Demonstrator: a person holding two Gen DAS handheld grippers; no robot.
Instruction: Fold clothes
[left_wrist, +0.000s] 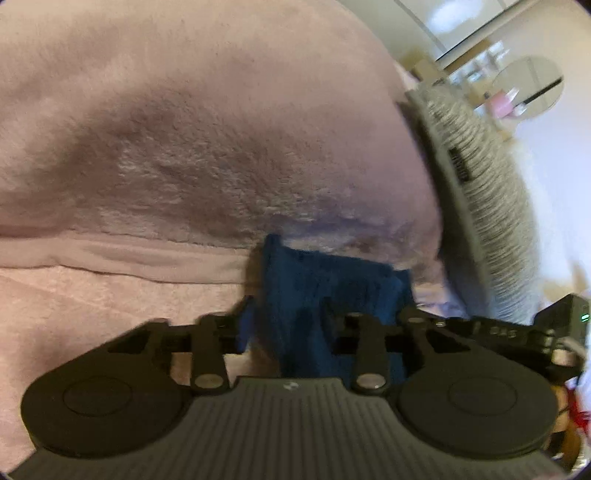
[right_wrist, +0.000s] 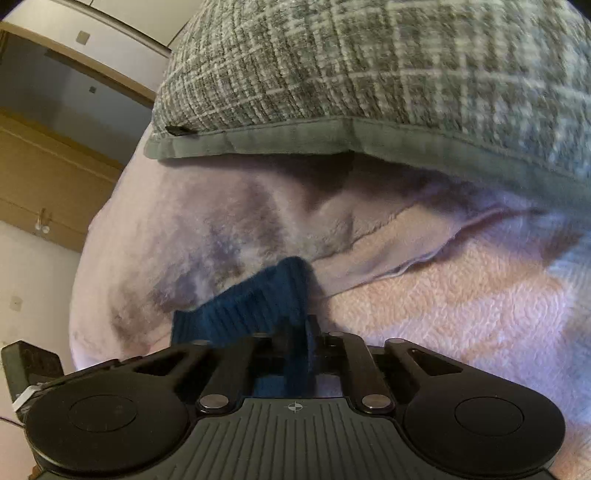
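- Blue ribbed knit garment is lying over a pink fleece blanket; I am holding it bunched in both tongs.
- Left gripper is clamped on the knit; right gripper is clenched on its ribbed edge.
- Risk: blurred frames are suggesting fast travel, so the cloth could be slipping or stretching unevenly.
- Grey woven cushion is crowding twelve o'clock; open blanket is lying toward nine o'clock in the left view.
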